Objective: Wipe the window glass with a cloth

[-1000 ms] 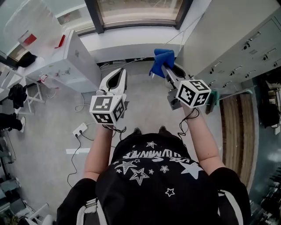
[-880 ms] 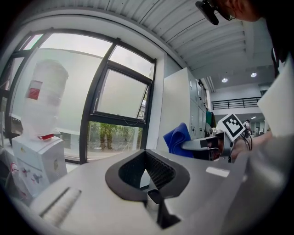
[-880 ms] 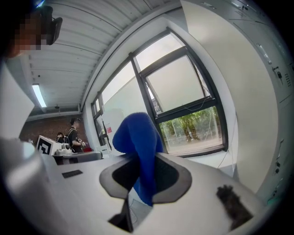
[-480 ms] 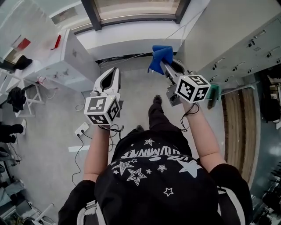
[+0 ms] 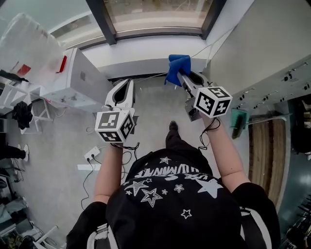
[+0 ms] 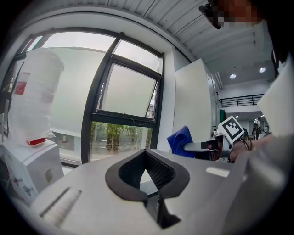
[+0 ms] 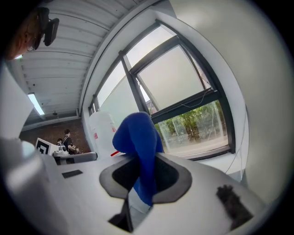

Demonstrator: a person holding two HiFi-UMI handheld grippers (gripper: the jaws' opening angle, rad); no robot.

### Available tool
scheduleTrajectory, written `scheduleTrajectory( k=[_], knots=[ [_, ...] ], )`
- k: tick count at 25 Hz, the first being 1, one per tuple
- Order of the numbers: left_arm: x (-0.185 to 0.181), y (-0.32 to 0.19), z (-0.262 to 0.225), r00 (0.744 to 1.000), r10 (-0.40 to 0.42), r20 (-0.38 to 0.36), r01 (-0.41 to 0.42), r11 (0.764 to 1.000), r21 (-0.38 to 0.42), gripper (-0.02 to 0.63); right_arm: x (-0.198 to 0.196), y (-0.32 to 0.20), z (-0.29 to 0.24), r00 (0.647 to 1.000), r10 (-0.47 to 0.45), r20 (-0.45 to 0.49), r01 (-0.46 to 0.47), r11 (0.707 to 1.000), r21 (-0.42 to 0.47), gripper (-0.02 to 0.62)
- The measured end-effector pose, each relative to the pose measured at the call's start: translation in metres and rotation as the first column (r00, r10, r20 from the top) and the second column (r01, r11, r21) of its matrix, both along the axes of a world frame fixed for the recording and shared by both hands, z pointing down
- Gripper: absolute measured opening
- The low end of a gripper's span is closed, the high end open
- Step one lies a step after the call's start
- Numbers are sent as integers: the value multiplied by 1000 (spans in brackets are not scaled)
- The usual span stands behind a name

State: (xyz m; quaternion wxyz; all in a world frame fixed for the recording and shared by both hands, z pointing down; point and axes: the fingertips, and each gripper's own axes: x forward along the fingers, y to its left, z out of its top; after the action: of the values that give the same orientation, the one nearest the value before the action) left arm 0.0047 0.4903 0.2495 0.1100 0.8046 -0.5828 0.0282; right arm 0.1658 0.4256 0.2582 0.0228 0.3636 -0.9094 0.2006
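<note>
Cloth pinched in right gripper fingers | left gripper fingers pressed together, empty | window glass ahead

Daylight floods through the window; edges fisheye-warped, vignetted.

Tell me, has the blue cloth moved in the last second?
Yes, slightly. Gripped in the right claw, the blue cloth now reaches further across the white ledge below the window, so it has moved toward it.

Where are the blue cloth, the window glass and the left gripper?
blue cloth (image 7: 138, 134), right gripper view, bunched top
window glass (image 6: 121, 140), left gripper view, lower pane
left gripper (image 5: 128, 82), head view, closed fingertips
</note>
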Motion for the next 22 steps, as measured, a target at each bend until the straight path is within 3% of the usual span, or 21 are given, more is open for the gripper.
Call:
scheduleTrajectory(
  k=[16,22],
  knots=[
    [61,-141,-8,997,-69,22,69,998,11,9,59,-157,4,998,-61,30,62,998,-11,75],
    [52,-154,-12,995,-82,61,82,997,10,9,45,-181,5,996,-69,49,71,997,-34,74]
  ],
)
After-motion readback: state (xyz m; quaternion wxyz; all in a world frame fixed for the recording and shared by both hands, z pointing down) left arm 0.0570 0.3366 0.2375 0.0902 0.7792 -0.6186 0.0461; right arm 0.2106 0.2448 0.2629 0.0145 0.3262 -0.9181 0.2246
